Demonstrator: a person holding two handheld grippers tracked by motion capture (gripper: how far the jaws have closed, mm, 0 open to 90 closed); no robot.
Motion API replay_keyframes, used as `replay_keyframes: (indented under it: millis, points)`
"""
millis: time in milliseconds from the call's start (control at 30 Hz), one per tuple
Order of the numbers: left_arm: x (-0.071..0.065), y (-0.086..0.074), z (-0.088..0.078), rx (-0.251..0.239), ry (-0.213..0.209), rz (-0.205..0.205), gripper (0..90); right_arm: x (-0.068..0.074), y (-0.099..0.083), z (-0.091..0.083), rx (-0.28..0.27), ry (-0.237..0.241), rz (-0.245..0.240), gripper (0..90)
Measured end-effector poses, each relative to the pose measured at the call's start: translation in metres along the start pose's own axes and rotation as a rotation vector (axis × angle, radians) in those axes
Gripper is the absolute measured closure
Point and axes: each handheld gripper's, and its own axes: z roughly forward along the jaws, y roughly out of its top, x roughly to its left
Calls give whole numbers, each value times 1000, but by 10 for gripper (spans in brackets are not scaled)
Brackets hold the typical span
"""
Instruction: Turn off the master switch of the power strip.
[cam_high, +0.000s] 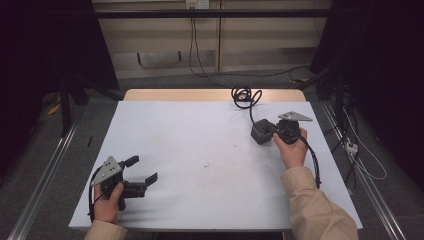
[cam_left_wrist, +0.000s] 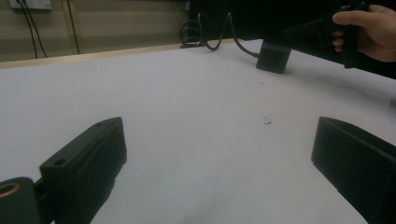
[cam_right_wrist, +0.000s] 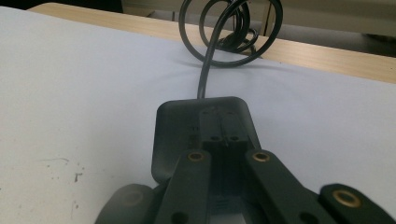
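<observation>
High view: the right tongs (cam_high: 272, 131) lay at two o'clock on the desk (cam_high: 200, 150), clenched on a black power adapter (cam_high: 261, 132). The adapter's cord ran to a coil (cam_high: 245, 96) at the desk's far edge, at one o'clock. The left tongs (cam_high: 145, 172) rested at seven o'clock, released, jaws wide apart and holding nothing.
</observation>
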Motion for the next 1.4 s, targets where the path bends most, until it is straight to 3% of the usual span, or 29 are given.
replay_keyframes:
  millis: [800, 1167, 1400]
  points:
    - [-1, 0, 0, -1, -3, 6, 29, 3, 0, 0, 8, 0, -8, 900]
    - [-3, 1, 0, -2, -2, 9, 29, 2, -2, 0, 0, 4, 13, 900]
    - [-3, 1, -1, -4, 0, 9, 29, 1, -6, 0, -34, 9, 40, 900]
